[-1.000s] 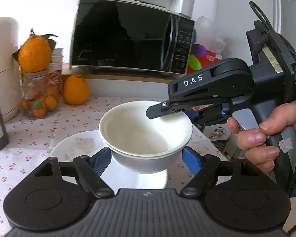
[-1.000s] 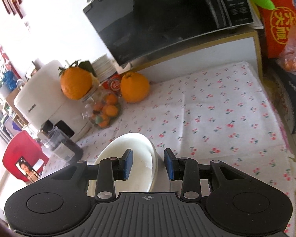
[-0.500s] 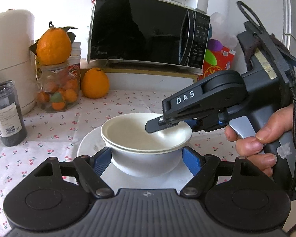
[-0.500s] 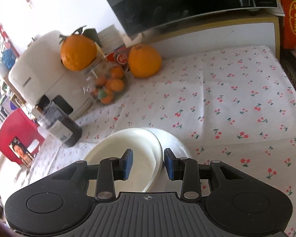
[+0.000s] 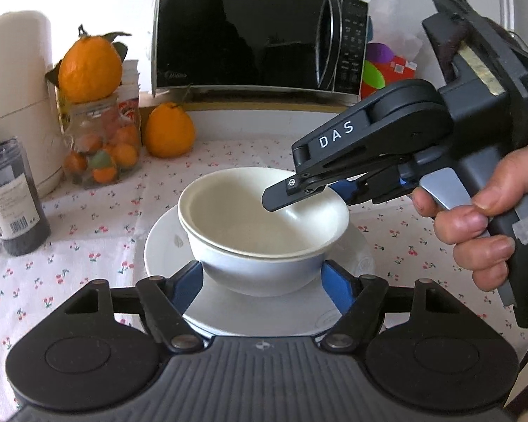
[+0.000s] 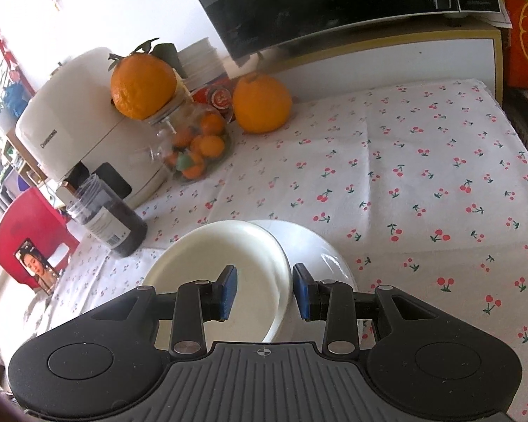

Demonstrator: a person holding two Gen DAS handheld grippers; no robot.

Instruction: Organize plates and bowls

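A cream bowl [image 5: 257, 218] is nested in a white bowl [image 5: 228, 267], and the stack rests on a white plate [image 5: 165, 246] on the cherry-print tablecloth [image 5: 88, 256]. My left gripper [image 5: 262, 270] has a blue pad against each side of the white bowl's lower wall, and its jaws are closing. My right gripper [image 5: 299, 200] comes in from the right, held by a hand [image 5: 475, 225]. It straddles the cream bowl's [image 6: 221, 263] near rim. One finger is inside and one outside, with a gap showing, so this right gripper [image 6: 264, 288] is open. The plate [image 6: 320, 246] shows beyond it.
A black microwave [image 5: 243, 31] stands on a shelf at the back. In front of it lie an orange [image 5: 169, 130] and a glass jar [image 5: 98, 147] of small fruit with another orange on top. A dark canister [image 5: 14, 200] and a white appliance [image 5: 14, 88] stand at the left.
The bowl stack, held above the plate a second ago, has come down onto it. The right gripper stays at the rim, jaws unchanged.
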